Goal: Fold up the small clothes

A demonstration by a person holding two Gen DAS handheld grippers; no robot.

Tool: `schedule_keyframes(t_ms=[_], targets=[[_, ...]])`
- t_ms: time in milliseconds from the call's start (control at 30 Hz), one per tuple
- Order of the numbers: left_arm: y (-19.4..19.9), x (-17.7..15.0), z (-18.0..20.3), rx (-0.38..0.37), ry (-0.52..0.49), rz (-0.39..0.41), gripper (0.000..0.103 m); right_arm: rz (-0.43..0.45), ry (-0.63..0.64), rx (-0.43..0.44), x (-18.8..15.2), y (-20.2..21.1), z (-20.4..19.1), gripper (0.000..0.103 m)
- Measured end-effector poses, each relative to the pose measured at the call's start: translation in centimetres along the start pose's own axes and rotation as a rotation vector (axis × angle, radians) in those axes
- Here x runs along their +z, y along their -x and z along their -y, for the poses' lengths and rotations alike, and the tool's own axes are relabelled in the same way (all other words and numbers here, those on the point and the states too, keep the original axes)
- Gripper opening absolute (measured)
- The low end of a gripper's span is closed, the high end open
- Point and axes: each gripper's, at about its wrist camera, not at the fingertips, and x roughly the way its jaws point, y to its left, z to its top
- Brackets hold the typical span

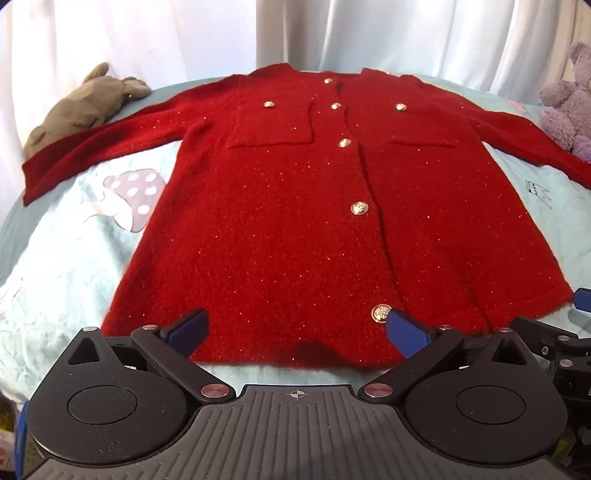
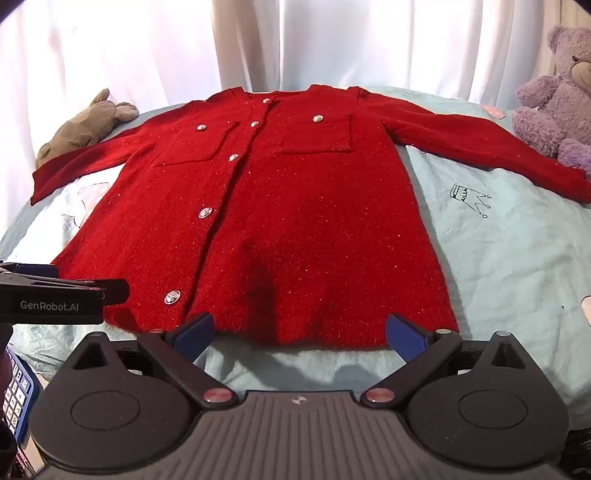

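Note:
A red glittery cardigan with gold buttons and two chest pockets lies flat, face up, sleeves spread to both sides, on a pale blue sheet. My left gripper hangs open over the near hem, left of the middle, with nothing between its blue pads. Over the right part of the hem my right gripper is open too, also holding nothing. The left gripper's body shows at the left edge of the right wrist view.
A grey plush rabbit lies by the left sleeve. A purple teddy bear sits against the right sleeve's end. White curtains hang behind the bed. A patterned blue object is at the lower left.

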Motion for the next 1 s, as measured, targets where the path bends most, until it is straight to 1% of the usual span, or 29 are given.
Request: schedule_keyframes(t_ms=[200, 333, 1000], targets=[[-0.15, 0.15, -0.57, -0.008, 0.002, 0.002, 0.103, 0.003, -0.007, 0.0, 0.11, -0.02, 0.08, 0.099], [-0.17, 0.01, 0.03, 0.002, -0.007, -0.002, 0.103, 0.005, -0.009, 0.0, -0.01, 0.27, 0.09, 0.099], [-0.8, 0.08, 0.09, -0.004, -0.001, -0.029, 0.103, 0.003, -0.01, 0.003, 0.28, -0.07, 0.33, 0.099]])
